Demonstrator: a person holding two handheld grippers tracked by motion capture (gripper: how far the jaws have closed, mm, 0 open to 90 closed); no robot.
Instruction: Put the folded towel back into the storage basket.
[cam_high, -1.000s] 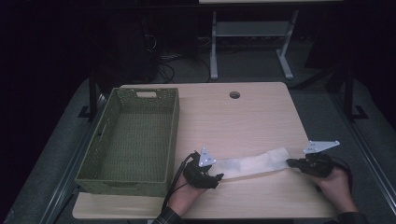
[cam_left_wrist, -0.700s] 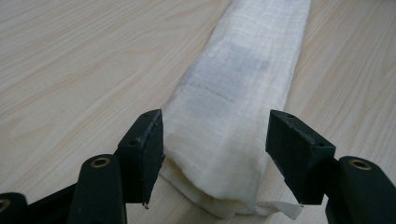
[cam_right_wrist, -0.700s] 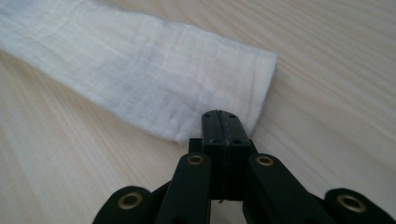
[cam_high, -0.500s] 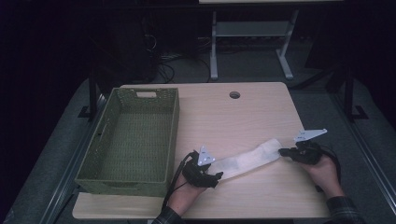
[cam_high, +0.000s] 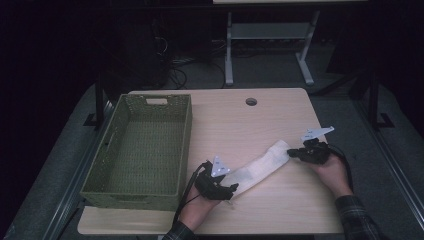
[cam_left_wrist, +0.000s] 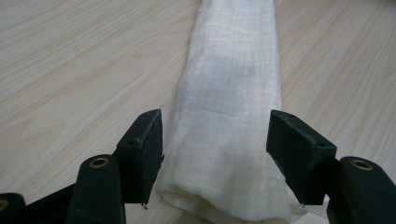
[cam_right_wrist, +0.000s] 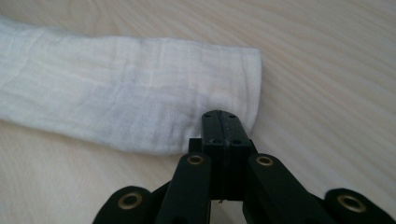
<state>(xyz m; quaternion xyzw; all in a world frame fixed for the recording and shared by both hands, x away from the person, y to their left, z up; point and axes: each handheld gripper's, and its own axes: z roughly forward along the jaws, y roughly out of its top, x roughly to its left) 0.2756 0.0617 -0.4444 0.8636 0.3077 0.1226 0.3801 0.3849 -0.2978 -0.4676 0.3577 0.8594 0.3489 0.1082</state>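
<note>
A long folded white cloth (cam_high: 257, 167) lies slanted on the wooden table (cam_high: 235, 125), between my two grippers. My left gripper (cam_high: 230, 189) sits at its near end, close to the table's front edge. In the left gripper view its jaws (cam_left_wrist: 215, 140) stand open on either side of the cloth (cam_left_wrist: 231, 93) without pressing it. My right gripper (cam_high: 291, 152) is at the far right end. In the right gripper view its jaws (cam_right_wrist: 219, 116) are shut on the edge of the cloth (cam_right_wrist: 116, 88), near its corner.
A green woven basket (cam_high: 184, 145) stands empty on the left half of the table. A round cable hole (cam_high: 251, 101) is near the back edge. Bare wood surrounds the cloth to the right and behind it.
My right hand has moved away from the front edge and to the left, swinging the cloth's right end with it. The cloth now lies more slanted. The left hand stayed put.
</note>
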